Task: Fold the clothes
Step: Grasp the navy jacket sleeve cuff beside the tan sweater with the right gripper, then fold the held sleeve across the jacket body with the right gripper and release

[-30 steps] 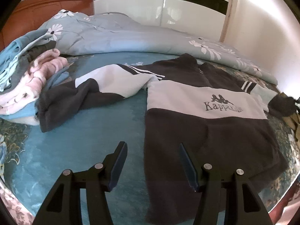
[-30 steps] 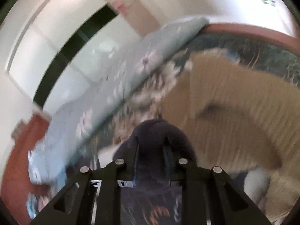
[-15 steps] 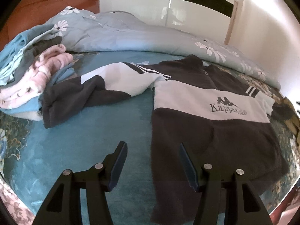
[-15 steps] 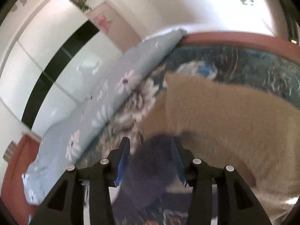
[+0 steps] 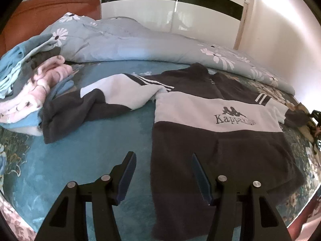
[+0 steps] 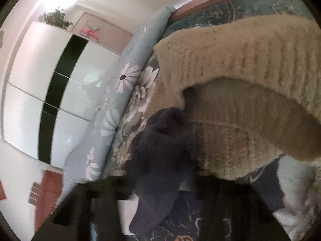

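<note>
Since a second ago my right tongs [image 6: 160,196] have let go of the dark sleeve cuff [image 6: 158,150] and drawn back from it, while my left tongs [image 5: 162,172] have barely shifted, only easing the view a little to the left. Now the Kappa sweatshirt [image 5: 216,140] lies flat, chest up, on the teal bed cover [image 5: 80,160], its long axis running away from my left tongs, hem nearest and collar far. One sleeve [image 5: 96,104] stretches out to the left toward the pile of folded clothes [image 5: 30,84]; the other ends at that cuff, which rests against a beige knitted sweater [image 6: 250,84] just ahead of my right side. My left tongs hover low over the hem's left edge, fingers wide apart and empty, one finger [image 5: 126,176] over bare cover. My right tongs are smeared by blur, so I cannot tell how they stand. I judge the right side nearer the cuff for folding that sleeve inward.
</note>
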{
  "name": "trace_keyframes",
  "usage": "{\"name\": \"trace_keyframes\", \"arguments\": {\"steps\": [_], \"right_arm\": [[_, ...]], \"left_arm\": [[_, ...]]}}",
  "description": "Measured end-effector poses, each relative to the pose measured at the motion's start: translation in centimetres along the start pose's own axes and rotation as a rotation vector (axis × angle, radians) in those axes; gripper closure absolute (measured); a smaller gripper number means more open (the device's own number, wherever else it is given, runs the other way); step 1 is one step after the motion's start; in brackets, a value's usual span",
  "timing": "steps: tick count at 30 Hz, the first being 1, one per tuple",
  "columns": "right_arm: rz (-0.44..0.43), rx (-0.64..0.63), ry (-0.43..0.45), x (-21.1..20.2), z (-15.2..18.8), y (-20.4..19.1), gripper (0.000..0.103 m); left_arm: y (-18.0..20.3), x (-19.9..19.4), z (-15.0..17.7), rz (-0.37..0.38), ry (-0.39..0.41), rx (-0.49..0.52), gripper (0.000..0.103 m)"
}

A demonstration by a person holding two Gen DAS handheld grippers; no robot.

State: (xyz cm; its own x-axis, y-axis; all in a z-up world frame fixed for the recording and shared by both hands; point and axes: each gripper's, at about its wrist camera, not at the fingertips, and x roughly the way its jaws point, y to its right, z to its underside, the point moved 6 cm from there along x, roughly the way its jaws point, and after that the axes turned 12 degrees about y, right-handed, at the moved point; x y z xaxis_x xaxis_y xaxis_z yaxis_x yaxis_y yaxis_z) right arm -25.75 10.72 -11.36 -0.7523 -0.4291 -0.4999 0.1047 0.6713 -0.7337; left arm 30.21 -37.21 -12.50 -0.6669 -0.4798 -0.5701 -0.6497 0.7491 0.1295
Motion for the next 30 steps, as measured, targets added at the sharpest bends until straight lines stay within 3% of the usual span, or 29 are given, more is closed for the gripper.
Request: {"name": "trace_keyframes", "arguments": {"steps": [1, 4, 9, 13, 16, 21, 24, 30], "right_arm": [[0.026, -0.032, 0.004, -0.2, 0.0, -0.7, 0.088], [-0.015, -0.121, 0.043, -1.8, -0.2, -4.1, 0.089], [-0.175, -0.358, 0.093, -4.9, 2.0, -16.9, 0.089], [-0.339, -0.522, 0.101, -7.0, 6.7, -28.0, 0.089], [-0.433, -0.640, 0.036, -7.0, 13.2, -35.0, 0.089], [-0.529, -0.819, -0.083, -5.5, 25.8, -41.7, 0.089], [-0.533, -0.904, -0.185, -3.4, 34.1, -42.6, 0.089], [-0.438, -1.019, -0.429, 1.9, 48.8, -38.9, 0.089]], "left_arm": [[-0.3, 0.0, 0.1, -0.004, 0.000, -0.007, 0.042], [-1.4, 0.1, 0.2, -0.019, -0.001, -0.028, 0.042], [-3.2, 0.3, 0.5, -0.036, -0.002, -0.071, 0.042], [-4.4, 0.2, 0.8, -0.047, 0.000, -0.098, 0.041], [-5.7, 0.0, 1.0, -0.060, 0.007, -0.128, 0.041], [-7.4, -0.4, 0.8, -0.072, 0.022, -0.156, 0.041], [-8.3, -0.5, 0.7, -0.076, 0.025, -0.161, 0.041], [-10.5, -0.9, 1.2, -0.083, 0.027, -0.185, 0.041]]}}
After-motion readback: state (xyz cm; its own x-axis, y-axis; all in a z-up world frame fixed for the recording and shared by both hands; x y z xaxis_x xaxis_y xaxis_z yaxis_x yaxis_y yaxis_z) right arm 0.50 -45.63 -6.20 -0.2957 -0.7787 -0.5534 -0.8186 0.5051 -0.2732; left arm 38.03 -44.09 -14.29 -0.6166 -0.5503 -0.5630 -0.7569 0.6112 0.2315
